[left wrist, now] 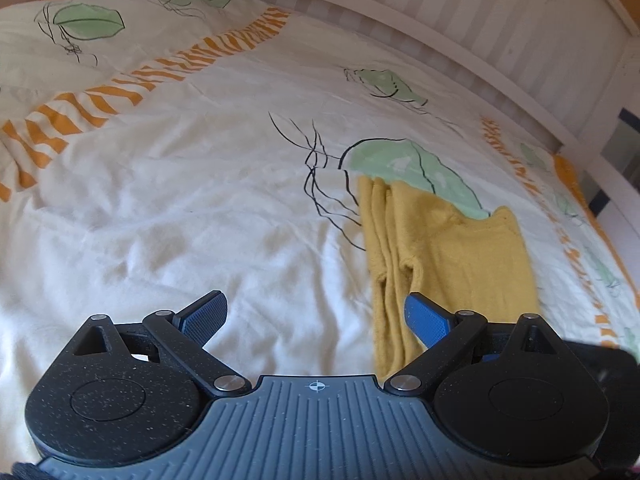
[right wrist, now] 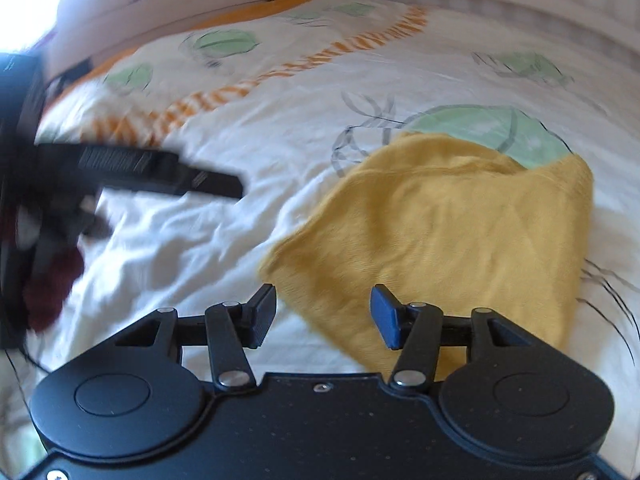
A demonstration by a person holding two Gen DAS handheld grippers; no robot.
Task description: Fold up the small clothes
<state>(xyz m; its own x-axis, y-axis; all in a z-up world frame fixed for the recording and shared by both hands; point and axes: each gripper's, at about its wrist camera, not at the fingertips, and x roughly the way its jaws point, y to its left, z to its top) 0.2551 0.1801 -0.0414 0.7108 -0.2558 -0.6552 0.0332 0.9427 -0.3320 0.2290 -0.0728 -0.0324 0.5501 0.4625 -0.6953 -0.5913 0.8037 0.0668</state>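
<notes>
A small mustard-yellow garment (left wrist: 448,256) lies folded on the white bedspread (left wrist: 180,208), with layered edges along its left side. My left gripper (left wrist: 316,320) is open and empty, above the bedspread just left of the garment's near edge. In the right wrist view the garment (right wrist: 452,220) lies flat ahead. My right gripper (right wrist: 324,316) is open and empty over the garment's near left corner. The left gripper (right wrist: 160,172) shows blurred at the left of that view.
The bedspread (right wrist: 240,120) has green leaf prints and orange striped bands. A white slatted bed frame (left wrist: 500,20) runs along the far side and right. A dark red cloth (right wrist: 52,288) shows at the left edge of the right wrist view.
</notes>
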